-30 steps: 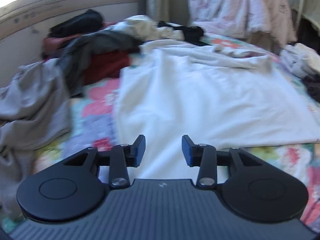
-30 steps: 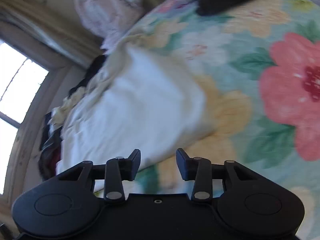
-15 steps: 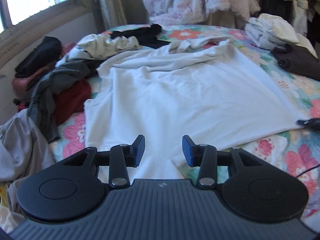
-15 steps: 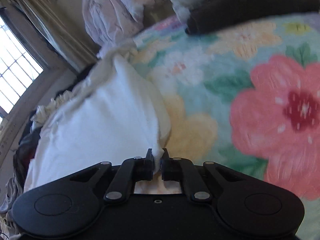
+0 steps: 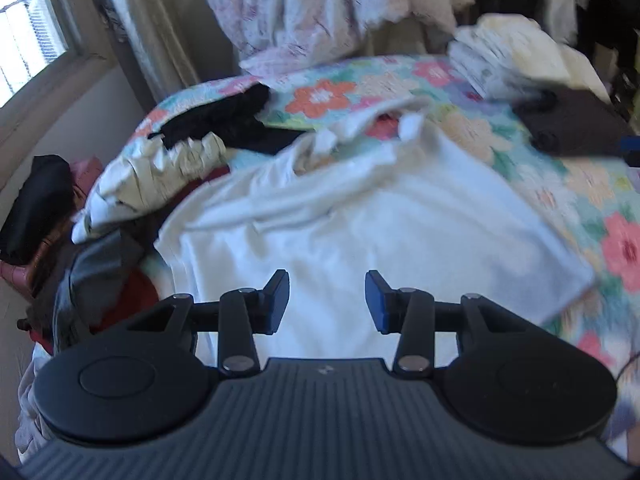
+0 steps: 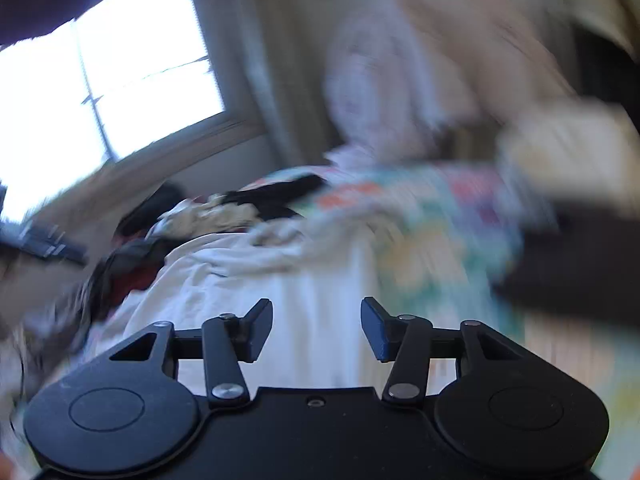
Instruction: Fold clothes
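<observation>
at the far left of the left wrist view, a window (image 5: 28, 36) is letting in light, and a heap of dark, red and grey clothes (image 5: 80, 264) is lying along the bed edge. a crumpled cream garment (image 5: 160, 176) is resting just beside the heap. the left tool (image 5: 327, 300) is hovering with its fingers spread, gripping nothing, above the white shirt (image 5: 360, 232), which is lying spread on the floral bed cover (image 5: 580, 184). a dark folded garment (image 5: 576, 128) is sitting at the right. in the blurred right wrist view, the right tool (image 6: 317, 328) is likewise standing spread and empty over the white shirt (image 6: 280, 304).
</observation>
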